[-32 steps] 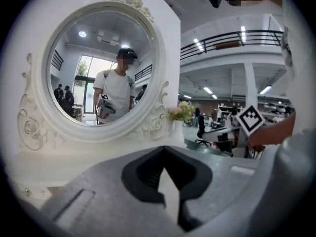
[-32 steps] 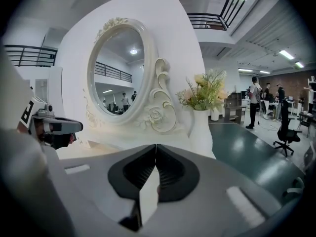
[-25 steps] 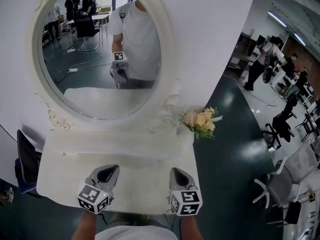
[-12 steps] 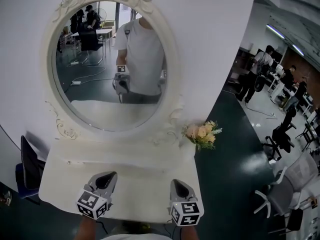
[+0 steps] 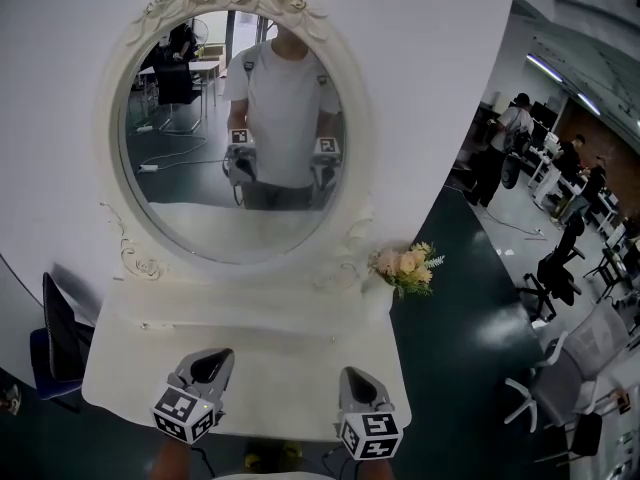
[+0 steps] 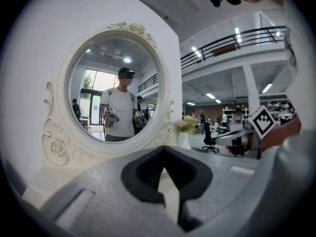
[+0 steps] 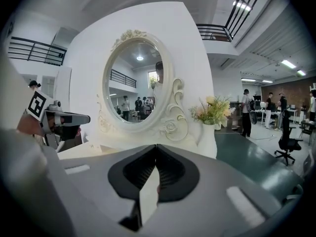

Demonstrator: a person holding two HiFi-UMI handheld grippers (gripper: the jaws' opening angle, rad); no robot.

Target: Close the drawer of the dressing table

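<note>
Right now the left gripper [image 5: 208, 365] and right gripper [image 5: 362, 386] hang side by side over the near edge of the dressing table [image 5: 275, 363], each with jaws pressed together on nothing. No view shows the drawer. Presumably it sits under that front edge, running crosswise below both jaws, so neither hand looks nearer.

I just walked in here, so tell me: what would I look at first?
The big oval mirror in its white rose-carved frame stands at the back of the dressing table, with a person in a white shirt reflected in it. A small bunch of peach flowers sits to its right. Near the table's front edge are the left gripper and right gripper, both shut and empty.
</note>
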